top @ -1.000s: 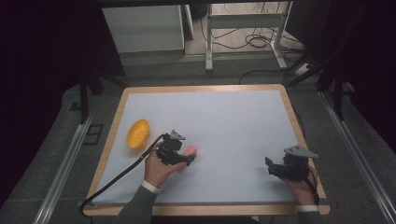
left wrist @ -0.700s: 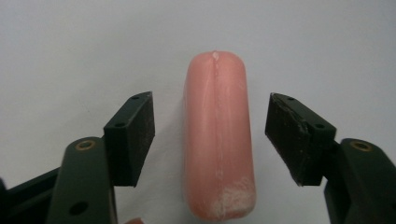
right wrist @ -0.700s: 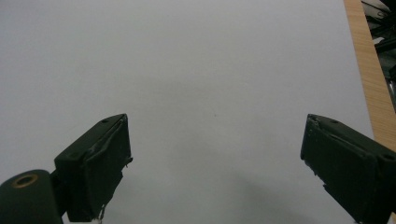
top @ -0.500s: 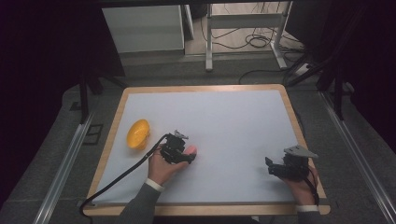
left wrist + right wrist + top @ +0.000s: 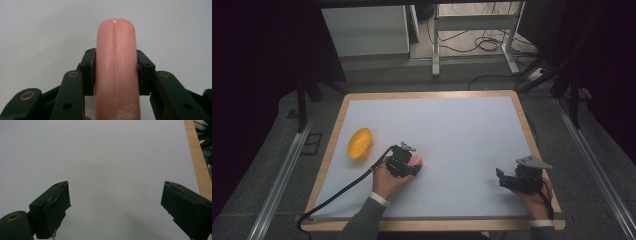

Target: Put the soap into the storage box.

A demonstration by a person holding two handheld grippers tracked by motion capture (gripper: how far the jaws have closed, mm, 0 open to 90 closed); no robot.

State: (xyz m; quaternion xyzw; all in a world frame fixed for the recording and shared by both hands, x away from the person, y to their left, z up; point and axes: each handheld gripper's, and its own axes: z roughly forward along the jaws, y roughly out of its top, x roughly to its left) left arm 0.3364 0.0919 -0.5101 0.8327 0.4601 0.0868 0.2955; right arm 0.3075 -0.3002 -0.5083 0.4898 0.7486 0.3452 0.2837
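Two black jaws of the left gripper (image 5: 115,72) have just been closing and now pinch a smooth pink sausage-shaped cylinder (image 5: 116,67) across its middle, pads pressed to both flanks so it should not roll free on a lift. From the high view the cylinder (image 5: 416,160) lies on the pale grey table mat (image 5: 462,130), left of centre, with the orange plastic bowl (image 5: 360,143) near it toward the left edge; that bowl looks the likely destination, judging by the layout. At the mat's right side the right gripper (image 5: 507,178) rests idle, jaws spread wide over bare mat, well apart from the work.
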